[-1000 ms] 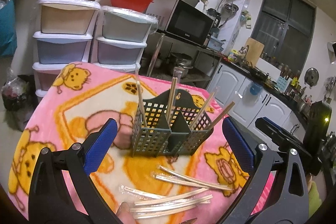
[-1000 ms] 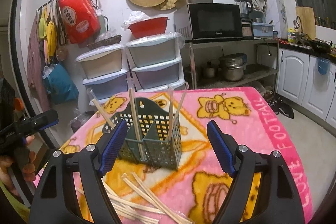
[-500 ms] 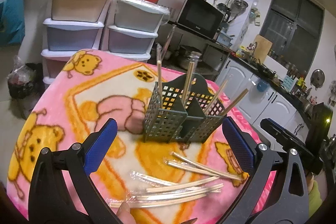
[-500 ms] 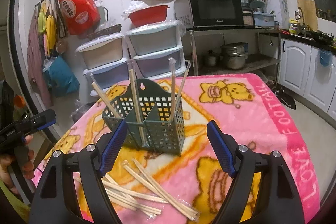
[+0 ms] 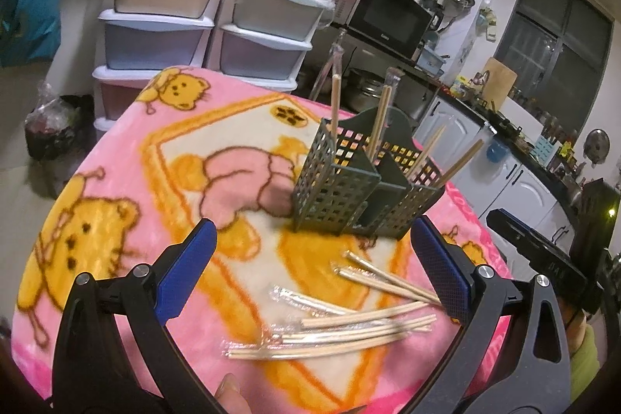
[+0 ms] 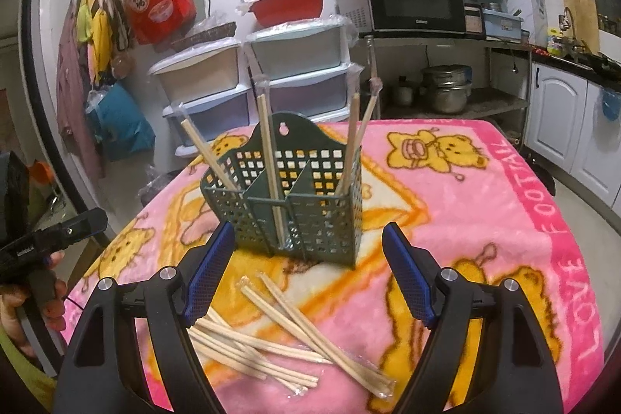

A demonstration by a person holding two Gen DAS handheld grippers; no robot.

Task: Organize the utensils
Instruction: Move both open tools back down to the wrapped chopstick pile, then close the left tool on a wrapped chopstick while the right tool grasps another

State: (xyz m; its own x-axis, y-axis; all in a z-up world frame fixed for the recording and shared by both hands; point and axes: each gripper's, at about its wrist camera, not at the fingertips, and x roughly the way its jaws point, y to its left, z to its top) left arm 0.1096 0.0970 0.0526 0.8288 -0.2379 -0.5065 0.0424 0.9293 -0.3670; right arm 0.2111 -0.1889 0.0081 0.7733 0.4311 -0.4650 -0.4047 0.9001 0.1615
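Both the left hand-held gripper (image 5: 310, 270) and right hand-held gripper (image 6: 308, 268) hang released, empty, over loose wrapped chopsticks (image 6: 287, 332) lying on the blanket-covered surface (image 6: 485, 220) before the green caddy (image 6: 287, 208), likely ready to pick

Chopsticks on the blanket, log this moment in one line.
wrapped wooden chopsticks: loose on pink blanket | green basket: some upright | left claw: open | right claw: open

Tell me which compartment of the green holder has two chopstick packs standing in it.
In the right wrist view, the holder's right-hand compartment: two wrapped pairs lean there together, while the middle and left compartments hold one each.
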